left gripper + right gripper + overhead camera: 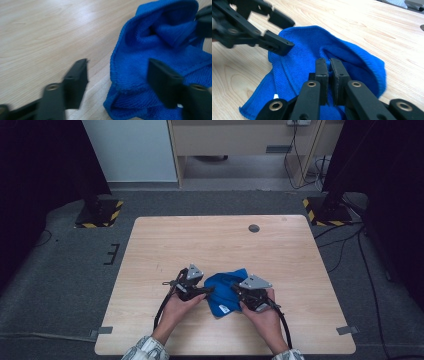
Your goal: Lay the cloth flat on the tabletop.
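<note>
High view: a crumpled blue cloth [226, 292] lay near the front edge of the wooden table [210, 240], between both hands. The right gripper [329, 65] had its jaws pressed nearly together, pinching a fold of the cloth. The left gripper [117, 71] stood partly open, straddling the cloth's edge, one jaw over bare wood, gripping nothing.

Both forearms are reaching in from the near edge, the left gripper [207, 290] standing with its jaws spread apart and pointing toward the right gripper [235, 290], whose jaws are pressing together on a fold of cloth [225, 292].
</note>
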